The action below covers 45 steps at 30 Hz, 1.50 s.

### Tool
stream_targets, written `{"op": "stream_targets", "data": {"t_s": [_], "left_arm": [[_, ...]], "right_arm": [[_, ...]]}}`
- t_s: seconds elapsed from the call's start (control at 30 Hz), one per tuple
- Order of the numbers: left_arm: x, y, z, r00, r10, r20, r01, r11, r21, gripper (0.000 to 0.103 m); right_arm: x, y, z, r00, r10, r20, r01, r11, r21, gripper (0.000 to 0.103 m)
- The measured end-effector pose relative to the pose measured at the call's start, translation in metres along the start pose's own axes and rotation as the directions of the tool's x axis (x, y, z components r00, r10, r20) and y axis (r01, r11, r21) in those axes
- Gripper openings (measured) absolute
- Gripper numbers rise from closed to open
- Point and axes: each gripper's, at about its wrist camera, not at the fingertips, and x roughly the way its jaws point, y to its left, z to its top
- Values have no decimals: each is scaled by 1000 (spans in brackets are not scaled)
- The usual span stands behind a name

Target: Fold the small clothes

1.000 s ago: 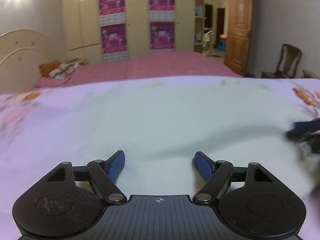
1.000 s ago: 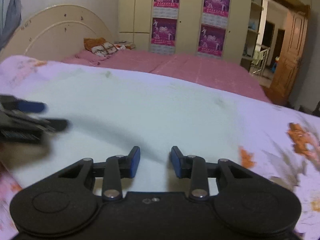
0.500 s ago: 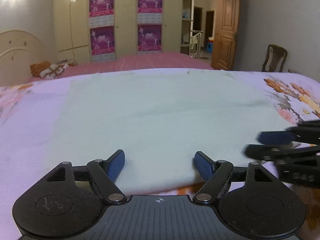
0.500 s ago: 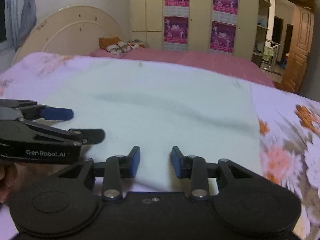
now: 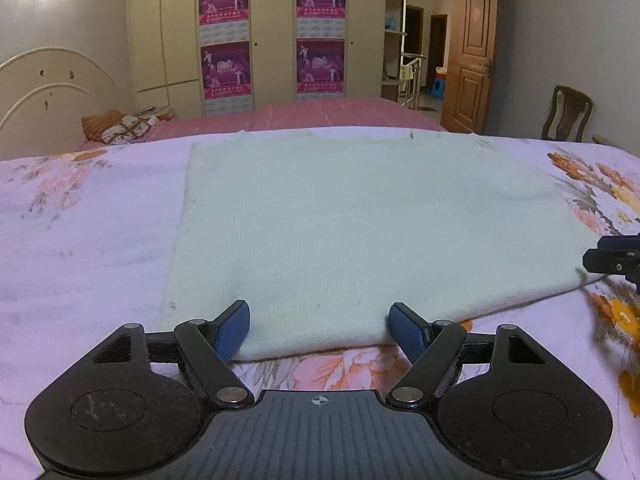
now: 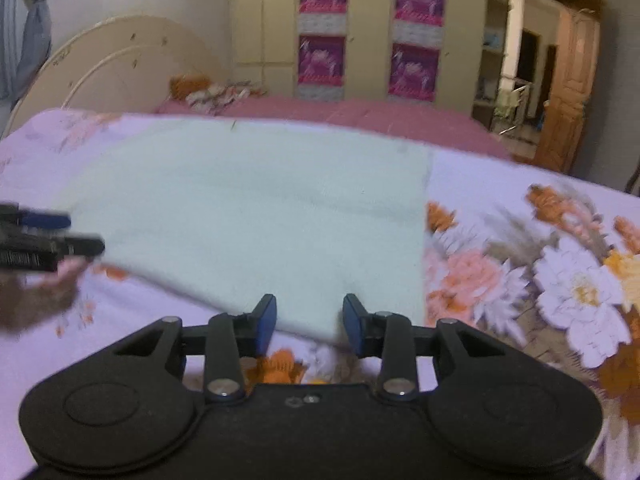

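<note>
Left wrist view showed the cloth [image 5: 360,220] lying flat on the bed [image 5: 80,248], its near edge just ahead of our left gripper [image 5: 319,326]. The jaws stood wide apart with nothing between the pads, only the cloth's edge in front of them. We judged that the cloth was already a neat rectangle, perhaps folded once or more, but we could not tell how many layers it had. If another fold was needed, it was not yet begun, since neither gripper held the cloth.

Our right gripper [image 6: 309,320] was near the cloth's near right corner, its jaws partly apart and empty. In the right wrist view, which was blurred, we saw the cloth's right edge, the flowers of the bed beside it, and the left gripper with part of a hand [image 6: 36,296] at the left. The left view alone showed the cloth's left edge, a thread trailing from its near right corner, and a chair [image 5: 568,114] by the door.
</note>
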Motion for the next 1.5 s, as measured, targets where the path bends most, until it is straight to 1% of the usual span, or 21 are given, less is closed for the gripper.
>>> {"op": "stream_targets", "data": {"t_s": [0.03, 0.1, 0.13, 0.23, 0.33, 0.4, 0.5, 0.63, 0.7, 0.77, 0.83, 0.87, 0.93, 0.97, 1.03, 1.13, 1.3, 1.37, 1.43, 1.47, 1.5], "left_arm": [[-2, 0, -1, 1000, 0, 0, 0, 1000, 0, 76], [-2, 1, -2, 1000, 0, -3, 0, 1000, 1, 76], [-3, 2, -2, 1000, -1, -6, 1, 1000, 2, 76], [-3, 3, -3, 1000, -3, -10, 3, 1000, 9, 76], [-3, 3, -3, 1000, -1, -9, 1, 1000, 8, 76], [-3, 3, -1, 1000, 0, -14, 0, 1000, 4, 76], [-5, 4, -1, 1000, 1, -20, 0, 1000, 10, 76], [-6, 3, -3, 1000, 4, -21, -4, 1000, 26, 76], [-7, 3, -3, 1000, 5, -22, -4, 1000, 27, 76], [-13, 4, -1, 1000, 17, -8, -17, 1000, 0, 76], [-20, 10, 0, 999, 28, 21, -27, 999, -32, 76], [-20, 12, -1, 999, 27, 21, -27, 999, -35, 76], [-13, 14, -2, 999, 39, -15, -40, 999, -31, 76], [-10, 16, -5, 999, 32, -29, -33, 998, -45, 76], [-9, 18, -6, 999, 27, -28, -29, 998, -54, 76], [-7, 19, -5, 999, 24, -39, -26, 998, -59, 76], [-12, 24, -2, 998, 20, -54, -24, 997, -77, 76], [-26, 34, 1, 999, 0, -32, -5, 987, -158, 76], [-42, 48, -5, 999, -33, 12, 35, 955, -294, 76], [-45, 56, -11, 998, -56, 24, 61, 926, -374, 76], [-45, 65, -17, 995, -90, 36, 97, 884, -458, 76]], "right_arm": [[1, -3, -2, 1000, -21, -9, 21, 1000, 9, 35], [12, -15, -9, 996, -49, -68, 52, 998, 38, 34], [12, -18, -10, 998, -35, -57, 38, 998, 51, 34], [9, -19, -5, 997, -37, -67, 41, 998, 52, 33], [2, -26, -4, 998, -48, -30, 50, 996, 79, 33], [10, -32, -10, 994, -68, -81, 74, 994, 77, 33], [9, -34, -7, 994, -70, -80, 75, 995, 70, 33], [2, -36, -5, 997, -58, -45, 62, 993, 103, 31], [9, -36, -9, 995, -65, -80, 72, 993, 88, 30], [11, -34, -13, 995, -73, -74, 78, 995, 69, 33], [9, -34, -9, 994, -78, -82, 84, 994, 77, 33], [4, -35, -6, 995, -80, -61, 85, 992, 90, 32], [-3, -33, -3, 997, -76, -16, 77, 993, 92, 32], [-2, -32, -2, 997, -73, -12, 73, 993, 90, 32], [10, -31, -5, 993, -86, -77, 92, 992, 82, 31], [15, -29, -11, 992, -101, -70, 106, 992, 74, 33], [16, -34, -7, 991, -96, -94, 105, 990, 92, 39], [9, -35, -2, 990, -98, -99, 108, 989, 97, 35], [-7, -35, 2, 995, -87, -48, 91, 991, 97, 34], [-15, -34, 3, 997, -70, -32, 73, 993, 98, 31], [-18, -33, 4, 998, -60, -30, 63, 993, 98, 29]]}}
